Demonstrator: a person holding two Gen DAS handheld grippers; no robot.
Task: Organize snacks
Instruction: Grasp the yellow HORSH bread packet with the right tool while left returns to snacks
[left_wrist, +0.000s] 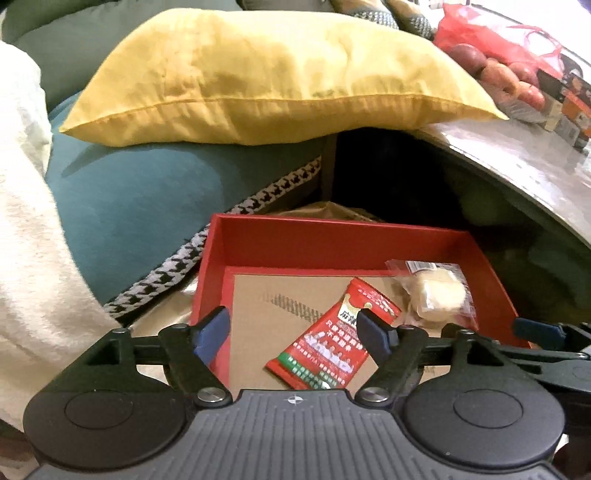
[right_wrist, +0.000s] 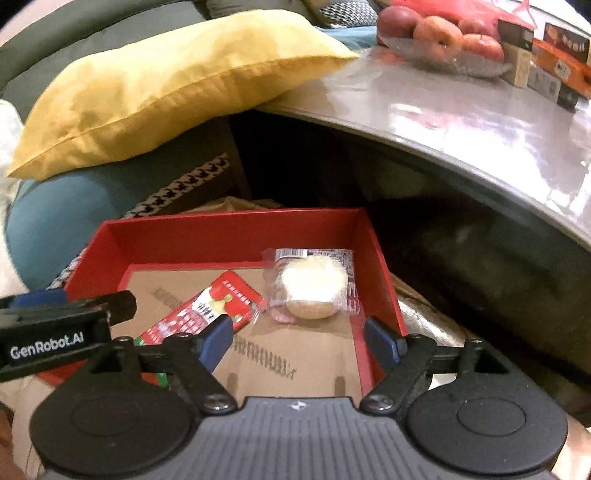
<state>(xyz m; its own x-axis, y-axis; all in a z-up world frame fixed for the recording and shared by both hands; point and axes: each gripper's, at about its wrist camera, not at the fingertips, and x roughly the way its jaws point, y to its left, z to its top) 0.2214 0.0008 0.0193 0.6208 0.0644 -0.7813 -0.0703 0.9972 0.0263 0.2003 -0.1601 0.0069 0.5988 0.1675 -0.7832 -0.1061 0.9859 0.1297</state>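
Observation:
A red box (left_wrist: 332, 236) (right_wrist: 236, 229) with a brown cardboard floor sits low in front of both grippers. Inside lie a red snack packet (left_wrist: 328, 339) (right_wrist: 207, 314) and a pale round pastry in clear wrap (left_wrist: 439, 295) (right_wrist: 314, 288), at the box's right side. My left gripper (left_wrist: 295, 332) hovers over the box with its jaws wide apart; the packet lies below them, untouched. My right gripper (right_wrist: 299, 341) is open too, with bare cardboard between its fingers and the pastry just beyond. The left gripper's arm (right_wrist: 55, 332) shows at the left of the right wrist view.
A yellow pillow (left_wrist: 277, 74) (right_wrist: 166, 85) rests on a teal cushion (left_wrist: 129, 192) behind the box. A glossy curved table (left_wrist: 517, 155) (right_wrist: 461, 110) at the right carries a dish of apples (right_wrist: 443, 37) and snack boxes (right_wrist: 546, 62). A white blanket (left_wrist: 26, 221) lies at the left.

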